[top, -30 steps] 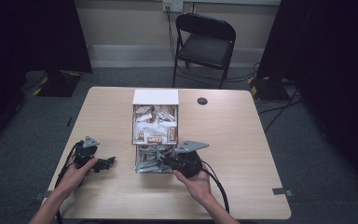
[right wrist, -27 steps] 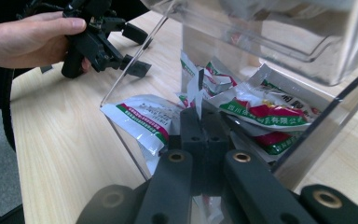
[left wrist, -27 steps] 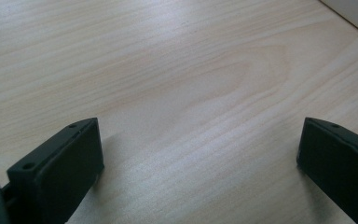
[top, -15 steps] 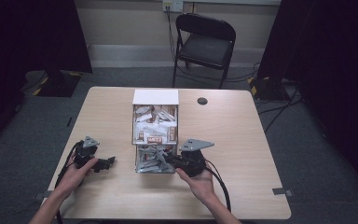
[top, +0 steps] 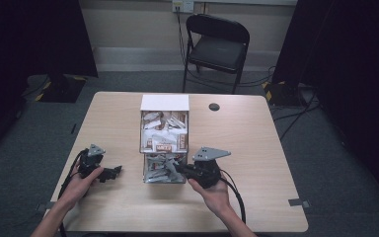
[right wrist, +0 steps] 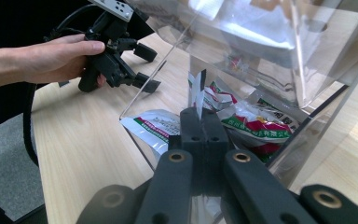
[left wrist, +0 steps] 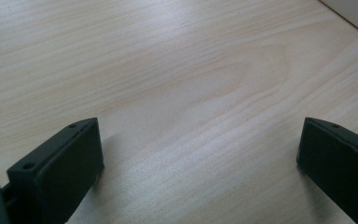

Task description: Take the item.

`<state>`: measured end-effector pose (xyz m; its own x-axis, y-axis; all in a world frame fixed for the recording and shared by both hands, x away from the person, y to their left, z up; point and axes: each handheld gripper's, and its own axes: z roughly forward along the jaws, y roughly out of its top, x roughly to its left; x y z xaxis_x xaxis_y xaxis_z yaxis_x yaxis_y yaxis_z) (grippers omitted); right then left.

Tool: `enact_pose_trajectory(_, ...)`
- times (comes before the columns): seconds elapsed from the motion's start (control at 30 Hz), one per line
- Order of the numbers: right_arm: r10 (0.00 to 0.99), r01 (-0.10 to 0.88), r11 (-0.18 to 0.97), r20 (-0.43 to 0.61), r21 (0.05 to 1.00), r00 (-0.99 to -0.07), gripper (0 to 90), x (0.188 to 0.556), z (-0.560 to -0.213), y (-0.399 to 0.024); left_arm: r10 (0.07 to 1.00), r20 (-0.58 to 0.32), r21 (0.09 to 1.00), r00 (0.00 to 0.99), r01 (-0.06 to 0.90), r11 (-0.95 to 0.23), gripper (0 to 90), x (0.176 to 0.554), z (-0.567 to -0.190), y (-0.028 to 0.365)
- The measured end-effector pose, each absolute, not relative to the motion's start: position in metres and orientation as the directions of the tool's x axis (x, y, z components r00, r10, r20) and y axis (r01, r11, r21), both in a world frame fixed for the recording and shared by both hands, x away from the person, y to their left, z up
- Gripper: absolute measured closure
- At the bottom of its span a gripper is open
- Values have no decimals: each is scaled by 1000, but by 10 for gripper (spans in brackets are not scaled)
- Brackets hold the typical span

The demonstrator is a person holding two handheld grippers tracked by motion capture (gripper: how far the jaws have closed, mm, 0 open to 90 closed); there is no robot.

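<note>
Packet (right wrist: 196,91): a thin white sachet edge that we see standing up between the tips of our right gripper, inside the open lower front of the clear dispenser.
Packet, neighbours: more sachets (right wrist: 256,122) with red and green print lie heaped in the same lower tray; one white sachet (right wrist: 150,127) pokes out over the tray's front edge.
Right gripper (right wrist: 200,114): black jaws pressed together, pinching the packet; in the high view we hold it (top: 181,168) at the tray mouth, its grey three-cornered plate on top.
Right hand (top: 212,190): wrapped around the gripper body from the near side, its cable trailing toward the table edge.
Dispenser (top: 164,143): clear plastic box at the middle of the table, with a white top panel, an upper compartment packed with sachets and the lower tray facing us.
Left gripper (top: 116,171): resting low on the table, well apart from the dispenser on its left; jaws spread, bare wood between them in the left gripper view (left wrist: 196,149).
Left hand (top: 86,175): closed around that gripper's body.
Table (top: 256,148): pale wood grain; a small dark round disc (top: 213,106) sits near the far edge.
Beyond: a black folding chair (top: 217,44) behind the table on grey carpet.
</note>
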<state>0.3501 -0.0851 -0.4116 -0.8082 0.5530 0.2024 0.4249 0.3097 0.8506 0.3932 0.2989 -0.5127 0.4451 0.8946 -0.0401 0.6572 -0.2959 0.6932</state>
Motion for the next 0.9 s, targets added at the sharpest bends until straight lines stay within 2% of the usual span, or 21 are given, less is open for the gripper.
enact_pose_trajectory(0.9, 562, 406, 249, 211, 879, -800, 900, 335, -387, -110, 895, -40, 694, 445, 657, -295, 0, 393, -513, 299)
